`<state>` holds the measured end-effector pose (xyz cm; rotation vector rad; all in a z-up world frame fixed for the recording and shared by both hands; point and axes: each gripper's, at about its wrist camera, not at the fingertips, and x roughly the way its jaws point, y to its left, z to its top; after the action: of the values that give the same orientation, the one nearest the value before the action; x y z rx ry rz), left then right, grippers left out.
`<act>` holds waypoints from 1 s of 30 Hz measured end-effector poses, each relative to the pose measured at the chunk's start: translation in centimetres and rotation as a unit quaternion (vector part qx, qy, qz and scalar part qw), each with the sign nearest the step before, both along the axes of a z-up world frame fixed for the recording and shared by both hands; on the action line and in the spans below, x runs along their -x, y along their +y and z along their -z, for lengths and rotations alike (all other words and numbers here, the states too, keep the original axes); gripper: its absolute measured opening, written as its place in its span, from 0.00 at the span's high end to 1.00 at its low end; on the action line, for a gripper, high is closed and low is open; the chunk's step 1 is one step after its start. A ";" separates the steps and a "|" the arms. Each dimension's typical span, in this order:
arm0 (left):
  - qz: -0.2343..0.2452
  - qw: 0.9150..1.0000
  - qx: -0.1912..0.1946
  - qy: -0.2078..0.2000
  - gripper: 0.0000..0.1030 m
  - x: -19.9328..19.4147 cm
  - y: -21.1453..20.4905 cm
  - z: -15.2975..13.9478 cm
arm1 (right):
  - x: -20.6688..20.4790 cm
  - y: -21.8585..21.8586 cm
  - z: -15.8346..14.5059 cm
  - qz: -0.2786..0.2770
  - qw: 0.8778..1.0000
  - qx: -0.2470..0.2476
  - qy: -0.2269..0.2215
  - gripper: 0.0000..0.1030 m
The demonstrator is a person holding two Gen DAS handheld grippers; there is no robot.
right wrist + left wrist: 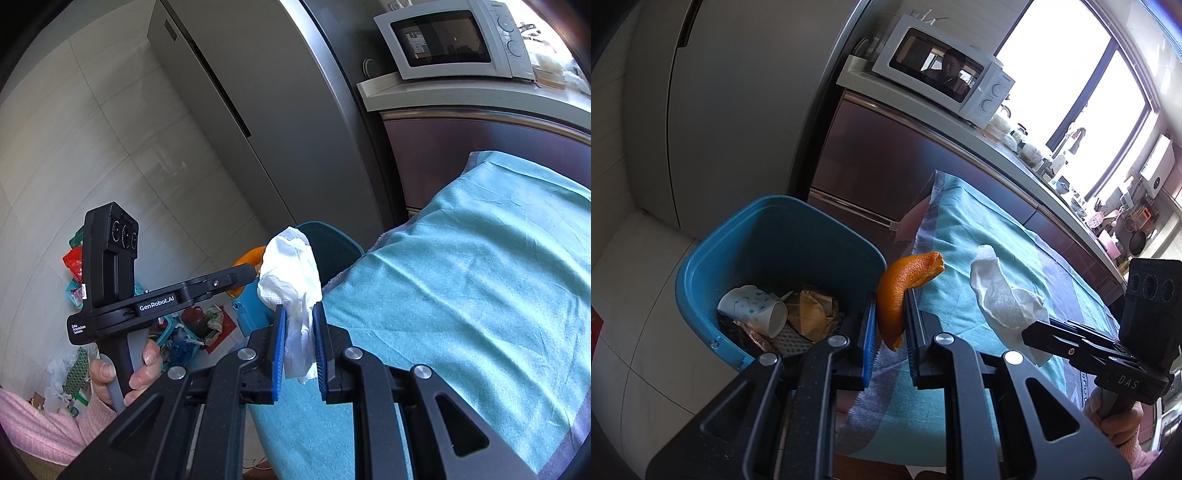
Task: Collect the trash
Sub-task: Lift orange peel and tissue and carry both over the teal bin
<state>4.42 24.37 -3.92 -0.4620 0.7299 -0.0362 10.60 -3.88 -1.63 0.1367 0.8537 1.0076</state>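
Observation:
My left gripper (891, 301) is shut on a curved piece of orange peel (903, 284), held beside the right rim of the blue trash bin (701, 258). The bin holds a white paper cup (753, 308) and crumpled brown wrappers (812, 314). My right gripper (300, 314) is shut on a crumpled white tissue (291, 269), held over the left edge of the teal cloth-covered table (461, 295). In the left wrist view the tissue (1001, 295) and the right gripper (1030, 332) hang over the table. In the right wrist view the left gripper (251, 271) points toward the bin (332, 247).
A tall grey fridge (738, 110) stands behind the bin. A white microwave (945, 70) sits on the counter, with cluttered kitchenware (1108, 206) further along. Bags and loose items (184, 325) lie on the tiled floor at left. A hand in a pink sleeve (125, 369) holds the left gripper.

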 end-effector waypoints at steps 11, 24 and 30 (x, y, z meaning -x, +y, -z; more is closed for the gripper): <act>-0.010 1.000 -0.005 0.003 0.86 -0.4 0.5 0.4 | -0.1 1.4 -0.1 -0.017 1.000 0.006 -0.002 0.87; -0.024 1.000 -0.012 0.005 0.86 -0.3 0.9 0.5 | -0.5 3.6 0.0 -0.038 0.999 0.014 -0.006 0.87; -0.034 0.999 -0.014 0.009 0.86 -0.5 1.5 0.7 | -0.8 4.6 0.1 -0.046 0.999 0.015 -0.002 0.87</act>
<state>4.93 25.92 -4.64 -0.4610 0.7309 0.0410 11.35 0.70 -1.71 0.0701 0.8773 1.0807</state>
